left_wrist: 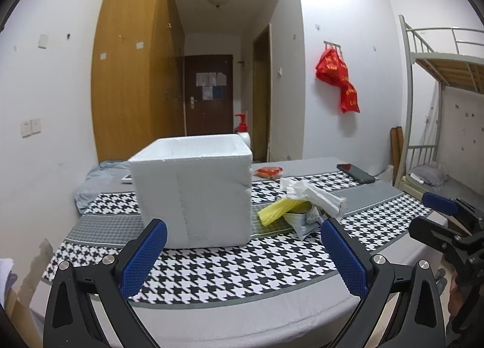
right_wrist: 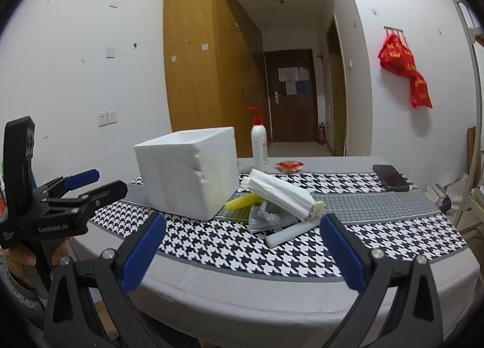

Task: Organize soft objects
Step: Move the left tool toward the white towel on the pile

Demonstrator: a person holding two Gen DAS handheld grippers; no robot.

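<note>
A loose heap of soft things (right_wrist: 278,206) lies mid-table on the houndstooth cloth (right_wrist: 230,248): a crumpled white wrap, a yellow ribbed piece (left_wrist: 279,210) and a grey pouch, touching the open white foam box (left_wrist: 193,190) beside it. The left gripper (left_wrist: 243,252) and right gripper (right_wrist: 242,249) both hover at the table's near edge, jaws wide apart, holding nothing

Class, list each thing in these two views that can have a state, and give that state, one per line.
left gripper: open, empty
right gripper: open, empty
foam box: upright, lidless
soft pile: loose beside box
pump bottle: upright
phone: flat, screen dark
</note>
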